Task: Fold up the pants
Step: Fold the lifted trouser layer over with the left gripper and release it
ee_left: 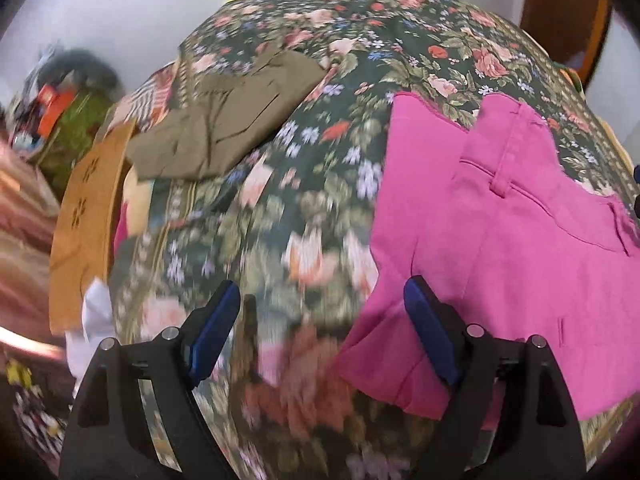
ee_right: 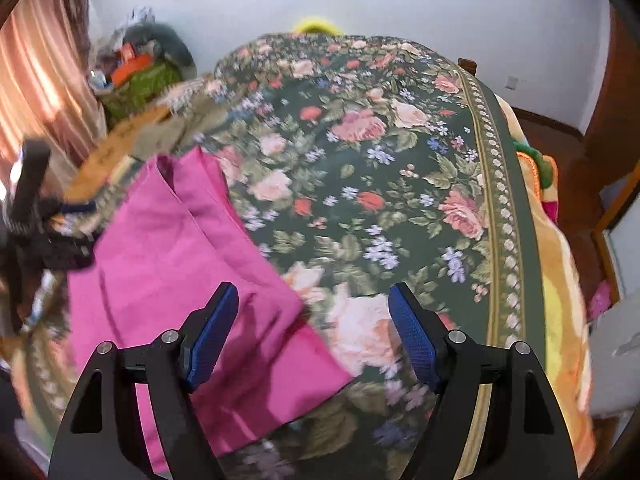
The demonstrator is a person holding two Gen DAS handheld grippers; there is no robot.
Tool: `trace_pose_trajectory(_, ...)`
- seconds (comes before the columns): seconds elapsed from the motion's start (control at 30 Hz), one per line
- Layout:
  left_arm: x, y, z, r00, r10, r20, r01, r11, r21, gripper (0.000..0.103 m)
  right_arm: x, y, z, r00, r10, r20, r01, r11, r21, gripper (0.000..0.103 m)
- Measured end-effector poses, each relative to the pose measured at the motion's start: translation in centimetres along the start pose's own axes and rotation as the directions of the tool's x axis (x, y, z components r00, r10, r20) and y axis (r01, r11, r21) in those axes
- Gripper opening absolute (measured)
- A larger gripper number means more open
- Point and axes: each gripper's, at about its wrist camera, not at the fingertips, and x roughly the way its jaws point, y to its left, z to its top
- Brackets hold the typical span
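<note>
Both grippers empty above pink pants on the bed

Left gripper (ee_left: pixel 320 332) and right gripper (ee_right: pixel 314 330) each have jaws wide apart, gripping nothing. One pair of pink pants (ee_left: pixel 500 240) lies on the floral bedspread (ee_left: pixel 304 184); one olive garment (ee_left: pixel 224 120) lies farther left.

A floral-covered bed (ee_right: pixel 400 160) carries pink pants (ee_left: pixel 500 240) and folded olive pants (ee_left: pixel 224 124).
</note>
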Motion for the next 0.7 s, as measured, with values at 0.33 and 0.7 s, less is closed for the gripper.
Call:
trace_pose_trajectory(0.33,-2.7,0.3,-4.0,0.994,-0.111,-0.021,0.109,0.991,-0.079,0.085,-1.7,3.6,-5.0,0.997,0.044,-0.062,-0.046,0.999,-0.017,0.075)
trace_pose_trajectory(0.7,-3.5,2.9,-6.9,0.998,-0.067,0.006,0.067,0.989,-0.128,0.085,-0.4,2.1,-6.1,0.999,-0.041,-0.034,0.041,0.999,0.0,0.071)
